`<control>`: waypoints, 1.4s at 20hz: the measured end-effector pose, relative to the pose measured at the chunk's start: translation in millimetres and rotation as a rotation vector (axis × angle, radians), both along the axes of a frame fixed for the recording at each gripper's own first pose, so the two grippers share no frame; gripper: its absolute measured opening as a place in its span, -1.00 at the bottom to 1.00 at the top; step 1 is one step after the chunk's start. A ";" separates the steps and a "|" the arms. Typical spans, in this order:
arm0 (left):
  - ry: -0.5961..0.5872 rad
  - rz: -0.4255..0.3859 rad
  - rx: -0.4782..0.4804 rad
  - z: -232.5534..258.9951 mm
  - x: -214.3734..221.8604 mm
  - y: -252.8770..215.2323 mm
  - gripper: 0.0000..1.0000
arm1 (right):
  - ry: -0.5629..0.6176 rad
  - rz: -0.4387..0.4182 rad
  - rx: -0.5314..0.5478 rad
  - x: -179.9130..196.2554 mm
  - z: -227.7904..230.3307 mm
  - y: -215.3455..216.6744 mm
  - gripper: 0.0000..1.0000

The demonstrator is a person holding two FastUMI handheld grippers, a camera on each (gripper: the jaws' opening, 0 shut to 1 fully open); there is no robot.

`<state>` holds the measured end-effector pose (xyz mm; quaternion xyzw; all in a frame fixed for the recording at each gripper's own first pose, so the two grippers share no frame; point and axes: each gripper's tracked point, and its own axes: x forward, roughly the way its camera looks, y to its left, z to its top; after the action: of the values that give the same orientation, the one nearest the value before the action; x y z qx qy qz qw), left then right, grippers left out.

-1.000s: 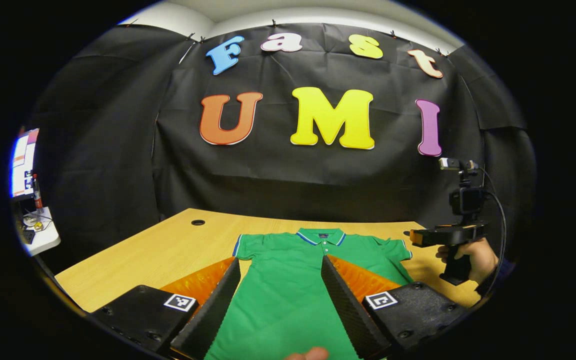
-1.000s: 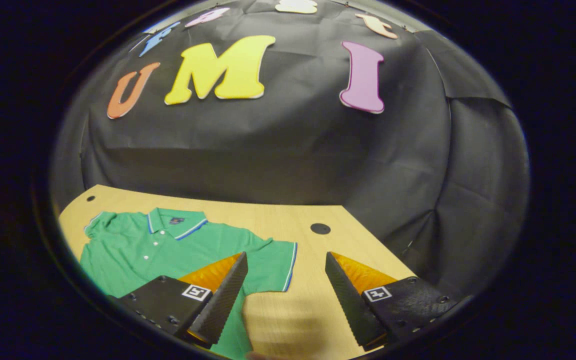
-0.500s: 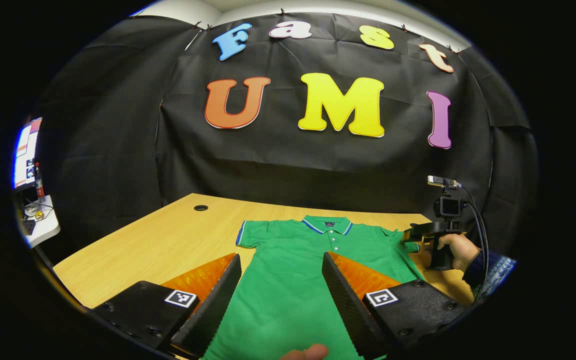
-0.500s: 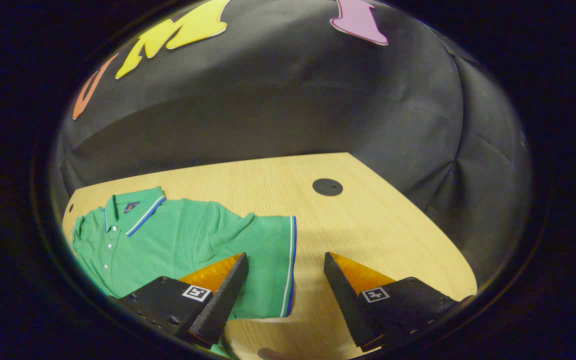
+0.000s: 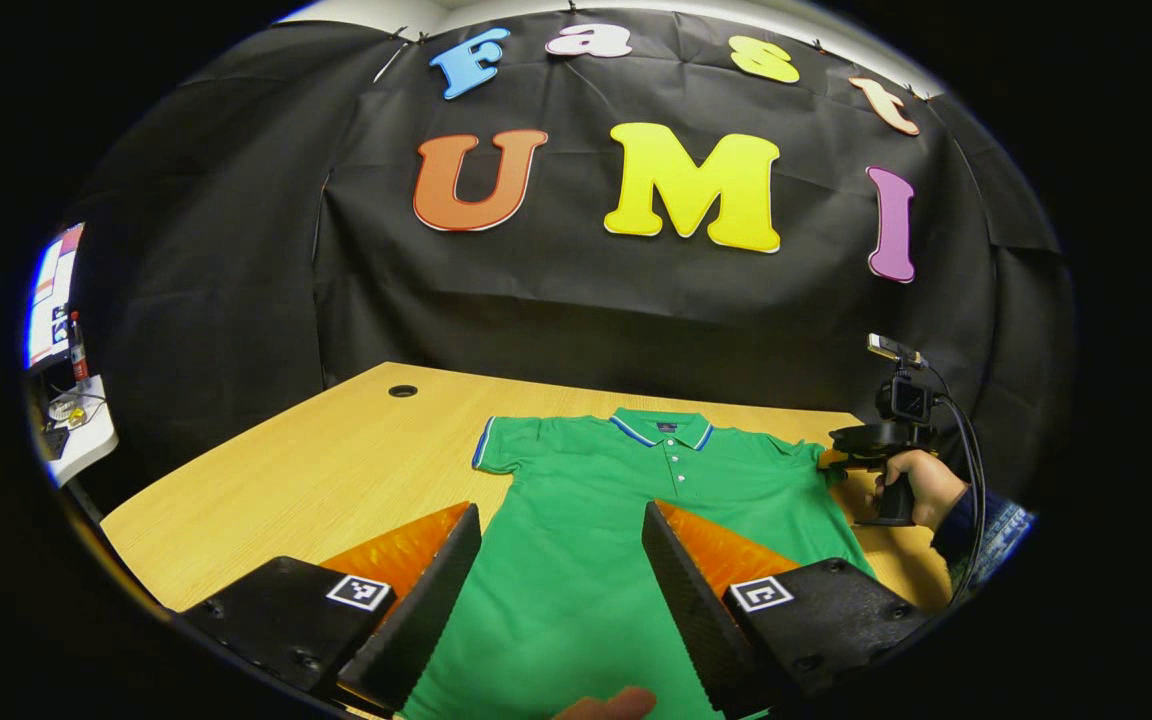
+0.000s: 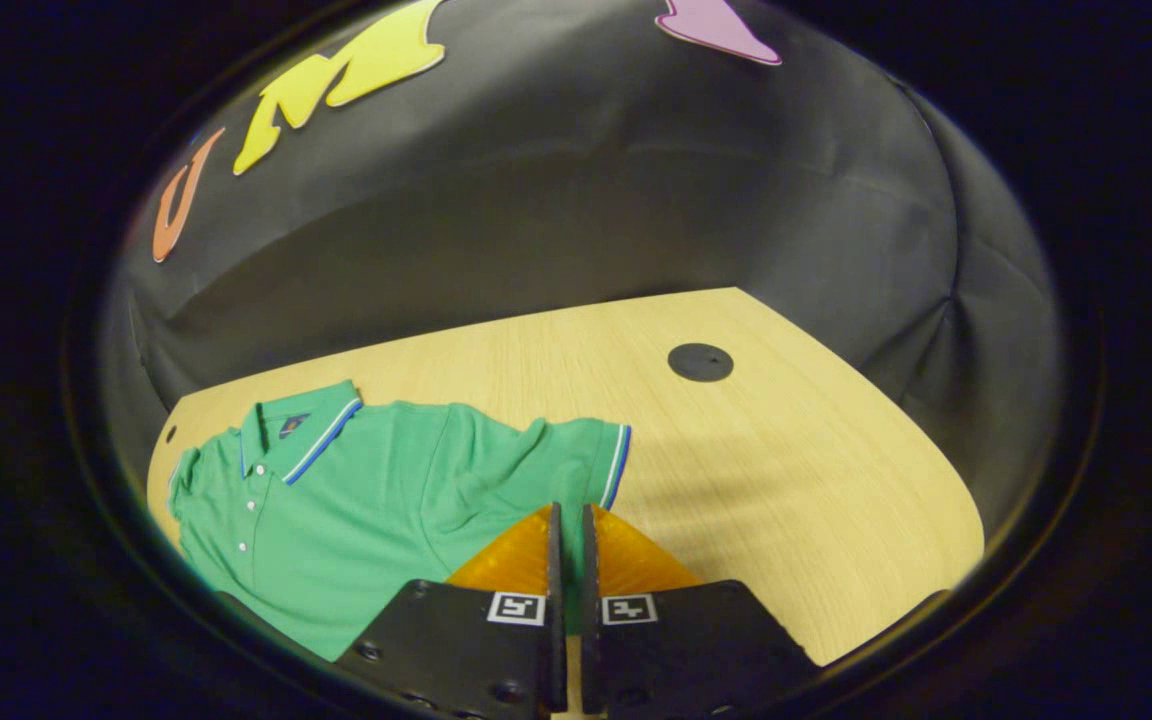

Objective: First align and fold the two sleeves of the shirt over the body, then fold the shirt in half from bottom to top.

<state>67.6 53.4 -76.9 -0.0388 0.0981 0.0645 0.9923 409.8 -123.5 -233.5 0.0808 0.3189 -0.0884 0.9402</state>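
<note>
Right gripper view, nearest: the right gripper [image 6: 567,520] has its two fingers nearly together, a thin gap between them, at the lower hem of the shirt's right sleeve [image 6: 576,455]. A sliver of green shows in the gap; whether both pads press the cloth, I cannot tell.
Change from half a second ago: those fingers stood wide apart over the sleeve edge; now they have closed. This reads as the pinch that starts the first sleeve fold.
Shirt [image 5: 626,520]: lies flat, face up, collar toward the table's far edge, body running to the near edge; no fold made yet.
Left gripper view, nearest: the left gripper [image 5: 561,560] hangs with fingers wide apart over the shirt's lower body, holding nothing, much as it did a second ago, though it has tilted slightly downward.
Left sleeve [image 5: 506,445]: spread out flat, untouched.
Farther off: a hand [image 5: 921,490] holds the right gripper low at the shirt's right sleeve, lower than a second ago.
Table [image 5: 316,470]: light wood, a cable hole [image 5: 402,391] near its far left corner.
Next, as I judge: lift the pinched sleeve and carry it over the body.
</note>
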 end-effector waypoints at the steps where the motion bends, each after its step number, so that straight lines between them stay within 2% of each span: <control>1: -0.008 0.001 0.006 1.4 -0.8 0.4 1.00 | -0.006 0.012 -0.031 -1.1 4.1 -0.5 -0.94; 4: -0.015 0.003 0.013 3.3 -1.2 2.5 1.00 | -0.063 0.064 -0.117 1.8 31.0 10.7 -0.89; 8: -0.004 0.005 0.011 1.0 -1.7 3.3 1.00 | -0.115 0.127 -0.176 2.1 57.0 41.6 -0.89; 12: -0.018 0.010 0.018 4.9 -1.4 5.0 1.00 | -0.113 0.183 -0.091 2.2 58.6 95.8 -0.89; 13: -0.017 0.010 0.017 3.8 -0.9 5.8 1.00 | -0.115 0.212 -0.041 -0.1 57.9 114.2 -0.89; 14: -0.015 0.010 0.017 4.6 -0.6 5.6 1.00 | -0.122 0.242 0.007 -2.8 62.0 130.8 -0.75; 16: -0.021 0.016 0.021 6.9 -1.4 7.2 1.00 | -0.138 0.256 0.053 -8.0 71.5 149.3 -0.07; 19: -0.030 0.025 0.020 7.8 0.3 10.5 1.00 | -0.185 0.244 0.034 -20.6 90.9 153.5 0.96; 23: -0.019 0.052 0.019 3.0 3.0 15.5 1.00 | -0.273 0.230 -0.018 -54.9 131.8 149.9 0.92; 28: 0.004 0.076 0.030 -6.5 11.3 16.6 1.00 | -0.401 0.239 -0.045 -127.7 178.7 134.5 0.91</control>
<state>78.9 70.0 -83.4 -0.0276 0.0975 0.1039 0.9894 282.2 11.0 -54.8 0.0376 0.1309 0.0343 0.9901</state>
